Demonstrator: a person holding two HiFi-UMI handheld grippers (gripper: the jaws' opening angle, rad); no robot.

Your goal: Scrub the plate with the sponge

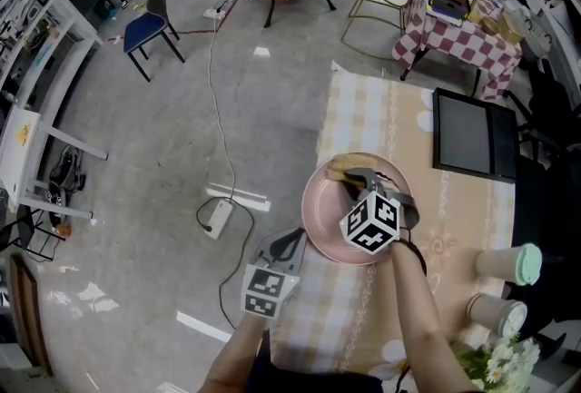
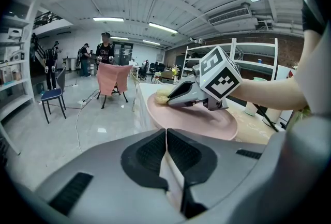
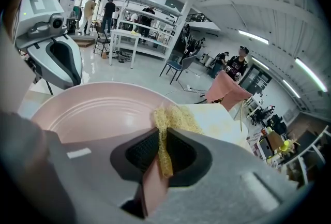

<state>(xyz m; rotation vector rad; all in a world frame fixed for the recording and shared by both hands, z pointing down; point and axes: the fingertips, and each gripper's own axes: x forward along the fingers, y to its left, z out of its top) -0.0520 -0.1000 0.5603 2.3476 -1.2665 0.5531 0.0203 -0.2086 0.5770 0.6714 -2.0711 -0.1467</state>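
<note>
The right tool point(image 3: 161, 137) pinches the sponge point(image 3: 178, 117) on the plate point(image 3: 93, 109) ahead. The left tool point(image 2: 166, 132) is pressed together, beside the rim.

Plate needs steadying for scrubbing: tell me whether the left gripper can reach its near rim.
Probably yes: the left gripper hangs beside the plate with nothing between them; the right gripper is over the far side. The left's shut jaws must open first.

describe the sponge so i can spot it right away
Find the table with the pale checked cloth, then the pink plate near its edge. The sponge sits at the plate's far rim, pinched in the right gripper: the only yellow, netted thing there.
</note>
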